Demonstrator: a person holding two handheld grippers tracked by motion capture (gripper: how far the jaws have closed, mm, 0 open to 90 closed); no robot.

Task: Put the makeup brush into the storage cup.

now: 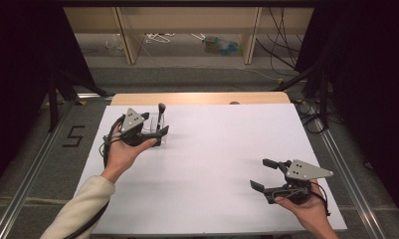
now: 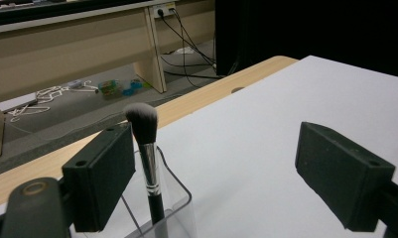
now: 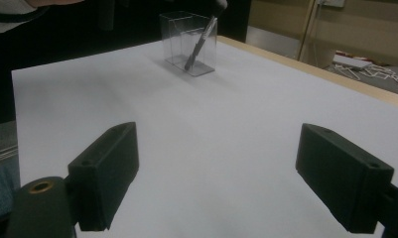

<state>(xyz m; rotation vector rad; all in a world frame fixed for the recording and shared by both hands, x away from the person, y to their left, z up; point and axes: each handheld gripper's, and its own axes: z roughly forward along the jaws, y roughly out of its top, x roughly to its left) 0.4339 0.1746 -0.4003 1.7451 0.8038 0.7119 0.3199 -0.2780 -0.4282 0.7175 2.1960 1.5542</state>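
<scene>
A clear plastic box (image 1: 151,130) stands at the far left of the white sheet, and a make-up brush (image 1: 161,115) with a dark handle and a grey-tipped head leans upright in it. My left gripper (image 1: 155,127) is right at the box with its jaws wide apart. In the left gripper view the brush (image 2: 147,148) rises from the box (image 2: 180,199) just inside the left jaw, and no pad presses on it; the left gripper (image 2: 216,173) is open. My right gripper (image 1: 263,174) rests open near the front right, with nothing between its jaws. From the right gripper (image 3: 236,178), the box (image 3: 177,34) and brush (image 3: 200,42) stand far across the sheet.
The white sheet (image 1: 212,149) covers most of the table, and a strip of wooden tabletop (image 1: 202,98) shows along its far edge. Beyond are a low wooden shelf (image 1: 187,20), loose cables and small items on the floor. Dark curtains hang on both sides.
</scene>
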